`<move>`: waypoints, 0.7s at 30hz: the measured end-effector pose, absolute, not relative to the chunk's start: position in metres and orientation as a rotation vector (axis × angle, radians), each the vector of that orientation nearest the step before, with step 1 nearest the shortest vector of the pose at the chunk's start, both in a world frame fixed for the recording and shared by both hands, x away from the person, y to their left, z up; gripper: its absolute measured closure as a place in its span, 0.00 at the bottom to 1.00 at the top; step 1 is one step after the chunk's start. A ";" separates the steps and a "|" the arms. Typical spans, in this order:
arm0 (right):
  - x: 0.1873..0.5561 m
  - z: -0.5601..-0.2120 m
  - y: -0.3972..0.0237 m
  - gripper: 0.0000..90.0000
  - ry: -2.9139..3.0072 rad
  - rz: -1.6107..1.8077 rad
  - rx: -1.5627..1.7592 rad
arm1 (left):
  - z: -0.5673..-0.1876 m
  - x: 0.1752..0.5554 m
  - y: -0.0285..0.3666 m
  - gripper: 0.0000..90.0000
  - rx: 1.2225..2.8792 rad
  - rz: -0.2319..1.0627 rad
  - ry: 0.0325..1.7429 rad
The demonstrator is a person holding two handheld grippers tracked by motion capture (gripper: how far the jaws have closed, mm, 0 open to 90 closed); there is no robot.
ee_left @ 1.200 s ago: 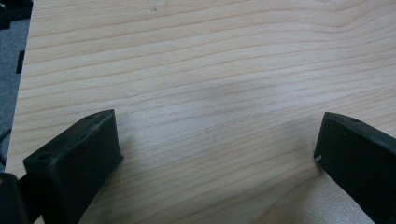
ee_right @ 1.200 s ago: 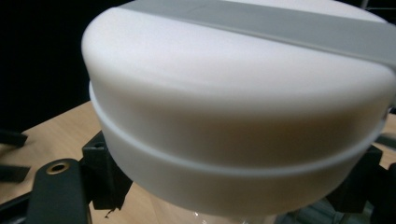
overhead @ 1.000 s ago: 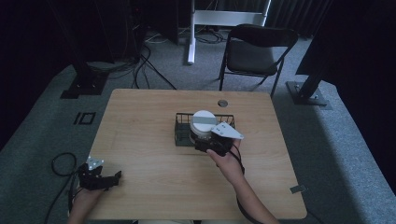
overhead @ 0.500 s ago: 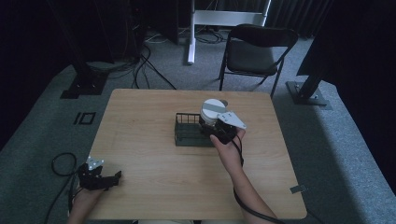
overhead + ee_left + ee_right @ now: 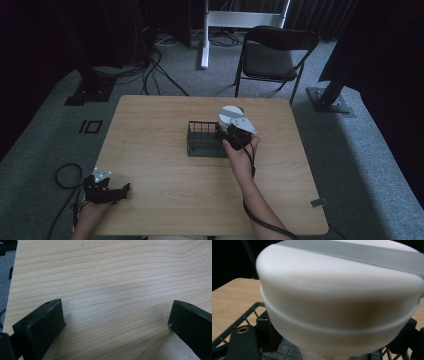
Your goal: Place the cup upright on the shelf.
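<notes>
At the lower left of the high view, the left gripper rests on the table near its front edge, jaws spread wide over bare wood. Farther up, just right of centre, the right gripper clamps a white container with a grey band, lifted over the right end of the black wire basket.

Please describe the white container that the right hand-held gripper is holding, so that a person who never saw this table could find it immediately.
Look at the wooden table and find the black wire basket near its middle. At the basket's right end, the right hand-held gripper holds a round white container raised above it. It is the one white thing there, with a grey band across its lid.
</notes>
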State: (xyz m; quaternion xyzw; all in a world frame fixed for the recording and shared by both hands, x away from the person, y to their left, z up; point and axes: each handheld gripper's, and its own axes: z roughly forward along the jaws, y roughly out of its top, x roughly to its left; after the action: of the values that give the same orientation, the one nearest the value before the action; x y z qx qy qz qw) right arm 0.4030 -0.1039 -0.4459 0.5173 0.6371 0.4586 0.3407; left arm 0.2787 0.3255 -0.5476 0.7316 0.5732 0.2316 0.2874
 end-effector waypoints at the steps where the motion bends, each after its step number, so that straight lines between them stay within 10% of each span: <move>1: 0.404 -0.447 -0.103 0.20 1.659 1.189 1.355 | -0.548 0.279 0.325 0.01 1.954 0.619 1.531; 21: 0.419 -0.459 -0.087 0.21 1.730 1.042 1.446 | -0.548 0.279 0.325 0.01 1.954 0.619 1.531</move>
State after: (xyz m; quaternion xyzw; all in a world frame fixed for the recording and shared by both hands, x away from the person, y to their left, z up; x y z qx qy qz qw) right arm 0.4189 -0.0871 -0.4594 0.5510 0.6590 0.3972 0.3230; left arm 0.2787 0.3255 -0.5476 0.7315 0.5732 0.2317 0.2874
